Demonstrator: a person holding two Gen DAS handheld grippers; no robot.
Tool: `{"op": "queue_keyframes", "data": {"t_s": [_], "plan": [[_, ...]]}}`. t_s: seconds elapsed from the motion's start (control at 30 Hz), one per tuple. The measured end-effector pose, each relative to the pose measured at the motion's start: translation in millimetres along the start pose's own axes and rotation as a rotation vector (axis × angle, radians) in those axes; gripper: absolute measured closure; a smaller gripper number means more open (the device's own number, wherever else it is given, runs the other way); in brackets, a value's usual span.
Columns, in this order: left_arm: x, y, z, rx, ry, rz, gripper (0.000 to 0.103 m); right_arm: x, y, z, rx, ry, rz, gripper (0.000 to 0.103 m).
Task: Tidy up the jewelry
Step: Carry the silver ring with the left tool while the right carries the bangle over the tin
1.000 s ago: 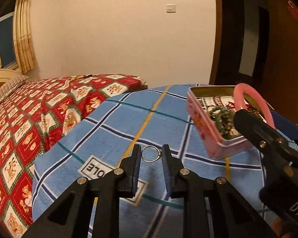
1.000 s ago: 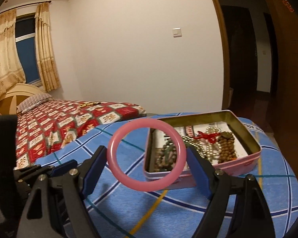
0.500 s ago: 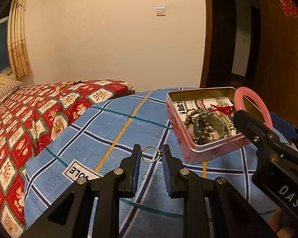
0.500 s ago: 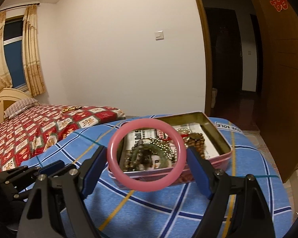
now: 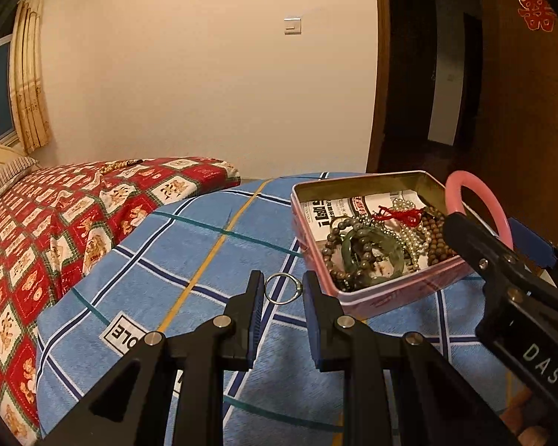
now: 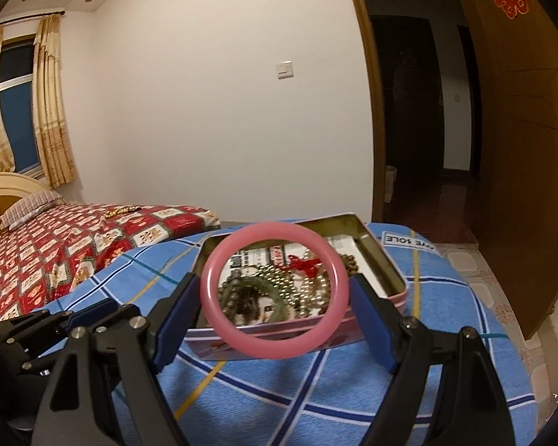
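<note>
Left wrist view takes in the blue checked bedspread, and far right on it sits the pink tin, open, heaped with bead strings and a green bangle. Just right of the tin, the right gripper carries the pink bangle, jaws pressing its outer rim from both sides, held upright above the tin's near wall. That bangle looks rigid, smooth and likely slippery, maybe brittle, so squeezing across the widest part is the safe hold, and a low release is wise. Smallest now: the left gripper pinches a thin silver ring between its tips, near-left of the tin. Light, stiff, easy to flick away; grip its edges squarely.
</note>
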State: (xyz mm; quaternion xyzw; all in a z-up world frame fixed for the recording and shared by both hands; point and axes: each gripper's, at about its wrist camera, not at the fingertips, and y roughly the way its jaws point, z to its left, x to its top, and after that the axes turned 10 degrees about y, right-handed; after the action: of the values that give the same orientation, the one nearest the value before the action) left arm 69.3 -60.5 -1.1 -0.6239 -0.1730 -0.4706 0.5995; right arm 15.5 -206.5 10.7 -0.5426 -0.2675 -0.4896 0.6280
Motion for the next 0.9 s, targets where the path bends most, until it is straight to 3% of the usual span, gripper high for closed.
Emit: {"op": "queue_keyframes", "data": {"t_s": [0.47,0.9], "plan": [[12.8,-2.3,-4.4,-0.017,-0.009,-0.051,0.082,10.4,0.9,-20.7,-0.057,0.011,-0.031,0.02],[49.2,21.9,-30.7,-0.091,0.0,-0.107,0.082,27.3,15.2,-50.8,-0.132,0.051,-0.054,0.02]]}}
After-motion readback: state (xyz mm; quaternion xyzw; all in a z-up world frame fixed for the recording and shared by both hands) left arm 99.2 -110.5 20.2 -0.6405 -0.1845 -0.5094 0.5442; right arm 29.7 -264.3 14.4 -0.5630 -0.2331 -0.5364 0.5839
